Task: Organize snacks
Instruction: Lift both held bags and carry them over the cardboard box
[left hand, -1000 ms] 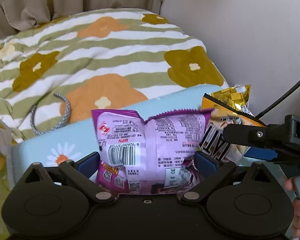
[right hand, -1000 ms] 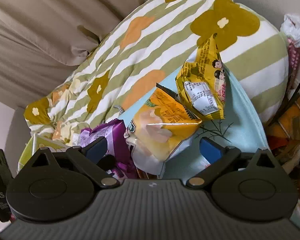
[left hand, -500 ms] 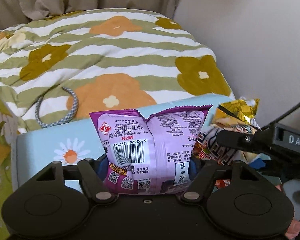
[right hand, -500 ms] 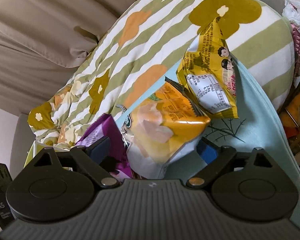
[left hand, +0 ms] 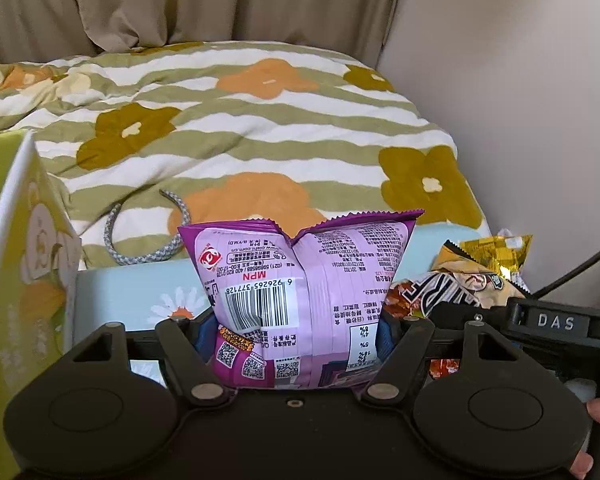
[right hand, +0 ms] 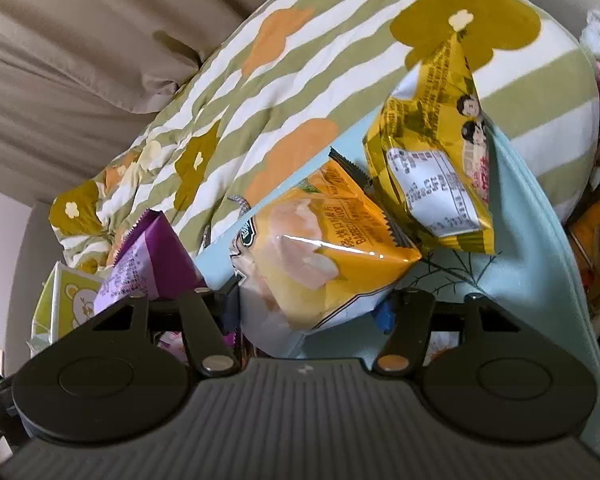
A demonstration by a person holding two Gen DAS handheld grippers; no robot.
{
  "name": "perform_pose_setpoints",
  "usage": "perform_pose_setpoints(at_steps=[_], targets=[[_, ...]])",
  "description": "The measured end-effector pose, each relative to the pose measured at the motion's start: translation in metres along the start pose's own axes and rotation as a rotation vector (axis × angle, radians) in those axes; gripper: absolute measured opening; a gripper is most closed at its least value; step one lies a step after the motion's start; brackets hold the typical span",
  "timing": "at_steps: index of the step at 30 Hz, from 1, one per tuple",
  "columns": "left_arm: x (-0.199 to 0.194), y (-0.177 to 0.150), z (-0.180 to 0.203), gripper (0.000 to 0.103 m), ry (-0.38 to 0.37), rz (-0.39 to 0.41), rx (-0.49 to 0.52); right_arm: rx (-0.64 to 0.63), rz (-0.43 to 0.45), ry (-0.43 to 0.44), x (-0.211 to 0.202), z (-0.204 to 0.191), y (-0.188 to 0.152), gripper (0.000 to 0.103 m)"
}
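Striped floral quilt lies beyond both tools, pale blue mat nearer. Green-white box to left of left gripper, probably destination. Left gripper clenched on purple snack bag. Right gripper, jaws just closing, pinches orange snack bag. Gold snack bag ahead, ungrasped. Judgement: sorting at early stage; two bags gripped, none visibly stored.

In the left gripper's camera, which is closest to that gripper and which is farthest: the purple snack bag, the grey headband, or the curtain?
1. Purple snack bag: right between the jaws of the left gripper, which press on its sides.
2. Grey headband: farther back and to the left, lying on the flowered quilt.
3. Curtain: farthest, hanging behind the quilt at the top.
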State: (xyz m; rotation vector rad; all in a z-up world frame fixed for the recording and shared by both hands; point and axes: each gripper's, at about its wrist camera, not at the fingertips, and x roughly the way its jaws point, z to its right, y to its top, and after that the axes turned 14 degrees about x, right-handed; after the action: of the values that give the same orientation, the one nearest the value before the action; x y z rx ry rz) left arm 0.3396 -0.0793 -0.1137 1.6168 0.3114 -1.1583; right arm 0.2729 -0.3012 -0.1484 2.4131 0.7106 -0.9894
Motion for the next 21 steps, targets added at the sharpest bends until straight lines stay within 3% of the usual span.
perform_pose_setpoints(at_steps=[10,21], targets=[[-0.038,-0.004,0.003,0.074,0.042,0.075,-0.017,-0.112,0.045,0.024,-0.025,-0.013,-0.006,0.074],[-0.133,-0.012,0.0,0.074,0.161,0.218,-0.062,-0.328,0.094,0.116,-0.08,-0.061,-0.032,0.074]])
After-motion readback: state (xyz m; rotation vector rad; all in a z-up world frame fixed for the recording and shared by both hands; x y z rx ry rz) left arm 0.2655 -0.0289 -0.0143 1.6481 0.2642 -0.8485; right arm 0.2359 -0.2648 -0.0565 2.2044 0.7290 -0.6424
